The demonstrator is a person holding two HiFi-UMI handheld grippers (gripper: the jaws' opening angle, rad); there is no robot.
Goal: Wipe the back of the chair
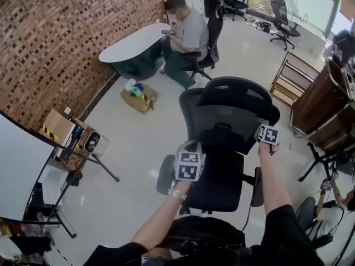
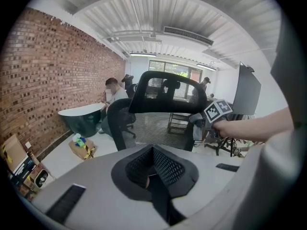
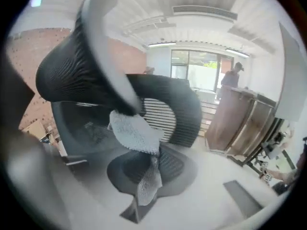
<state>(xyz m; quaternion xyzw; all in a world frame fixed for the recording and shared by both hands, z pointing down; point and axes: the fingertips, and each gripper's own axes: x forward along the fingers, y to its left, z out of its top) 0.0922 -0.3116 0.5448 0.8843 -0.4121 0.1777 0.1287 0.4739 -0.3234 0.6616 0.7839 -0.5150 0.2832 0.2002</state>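
Currently right gripper (image 1: 268,134) clenched on cloth (image 3: 136,131) at chair (image 1: 233,101) back's right edge; left gripper (image 1: 188,165) closed, empty. Risk: unbraced chair swivels under push, cloth loses contact.

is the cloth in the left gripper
No, the cloth is clamped in the right gripper, while the left gripper has its jaws together with nothing between them.

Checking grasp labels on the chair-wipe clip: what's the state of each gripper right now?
Left gripper: closed, nothing between its jaws.
Right gripper: closed, holding a grey cloth.
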